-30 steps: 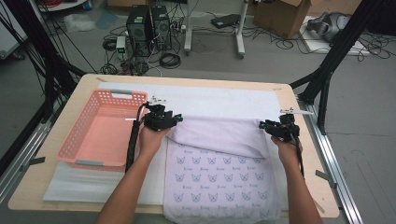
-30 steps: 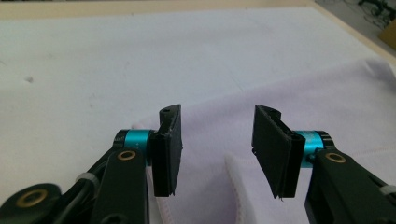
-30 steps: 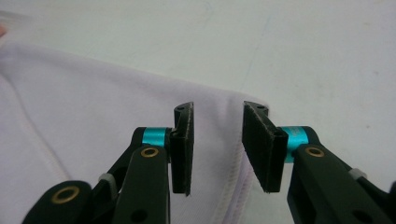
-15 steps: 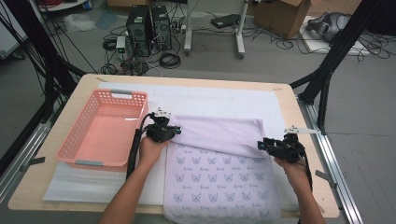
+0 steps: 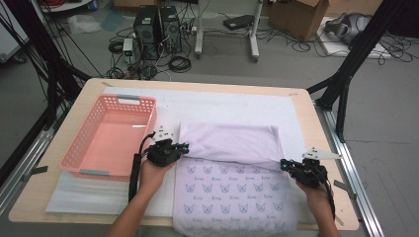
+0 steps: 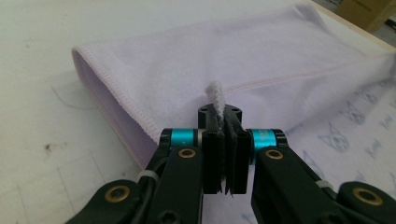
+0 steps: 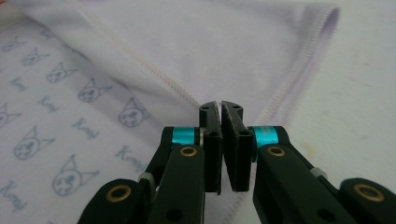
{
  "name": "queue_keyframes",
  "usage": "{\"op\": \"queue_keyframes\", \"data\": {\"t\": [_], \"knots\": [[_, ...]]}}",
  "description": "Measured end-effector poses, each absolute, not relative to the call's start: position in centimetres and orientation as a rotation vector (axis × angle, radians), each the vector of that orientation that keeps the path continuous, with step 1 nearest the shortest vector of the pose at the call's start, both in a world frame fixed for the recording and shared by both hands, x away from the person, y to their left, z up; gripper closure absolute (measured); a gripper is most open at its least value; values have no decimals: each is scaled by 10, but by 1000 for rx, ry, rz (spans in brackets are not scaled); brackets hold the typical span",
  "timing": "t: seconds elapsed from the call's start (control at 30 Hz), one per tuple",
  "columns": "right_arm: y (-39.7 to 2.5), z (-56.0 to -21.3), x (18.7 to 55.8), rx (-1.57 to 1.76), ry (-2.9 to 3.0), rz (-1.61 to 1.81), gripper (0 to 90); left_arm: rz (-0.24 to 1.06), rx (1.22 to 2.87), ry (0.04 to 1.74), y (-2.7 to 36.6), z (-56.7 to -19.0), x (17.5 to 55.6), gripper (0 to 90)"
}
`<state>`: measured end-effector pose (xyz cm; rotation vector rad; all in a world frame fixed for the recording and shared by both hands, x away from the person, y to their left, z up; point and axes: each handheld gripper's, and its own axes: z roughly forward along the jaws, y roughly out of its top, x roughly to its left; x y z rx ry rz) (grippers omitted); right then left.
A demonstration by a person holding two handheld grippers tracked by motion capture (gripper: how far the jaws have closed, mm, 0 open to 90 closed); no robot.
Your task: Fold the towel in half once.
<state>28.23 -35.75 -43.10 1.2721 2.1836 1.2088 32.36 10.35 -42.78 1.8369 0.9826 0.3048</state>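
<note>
My left gripper (image 5: 184,146) sits at the left edge of the towel (image 5: 232,192), jaws shut tight on a pinch of its hem; in the left gripper view (image 6: 223,140) a twisted bit of white fabric sticks up between the pads. My right gripper (image 5: 285,165) is at the towel's right edge, jaws nearly together with a thin sliver of cloth edge between them in the right gripper view (image 7: 220,135), so gripping the towel there too.

Towel lies flat on the white mat (image 5: 222,106), middle-right of the table (image 5: 301,106). Its far part is folded over toward me: the plain lilac underside (image 5: 227,140) faces up, lying on the cat-print side (image 5: 232,197), which runs to the near table edge. The folded layer's loose edge spans between my two grippers, sagging slightly on the right.

Pink basket (image 5: 79,148) stands left of the towel, just beside my left gripper, not touching the cloth. My left hand (image 5: 153,173) and right hand (image 5: 316,190) hold the grippers from the near side.
</note>
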Motion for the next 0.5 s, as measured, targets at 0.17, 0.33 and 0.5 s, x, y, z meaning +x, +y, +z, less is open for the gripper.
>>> {"op": "queue_keyframes", "data": {"t": [0.17, 0.33, 0.5], "knots": [[-367, -430, 272, 1281, 2155, 1238, 865, 304, 1827, 949, 106, -435, 302, 858], [-372, -428, 263, 1275, 2146, 1254, 864, 329, 1846, 899, 104, -444, 279, 845], [-373, -425, 252, 1237, 2168, 1250, 867, 355, 1850, 886, 104, -449, 268, 813]]}}
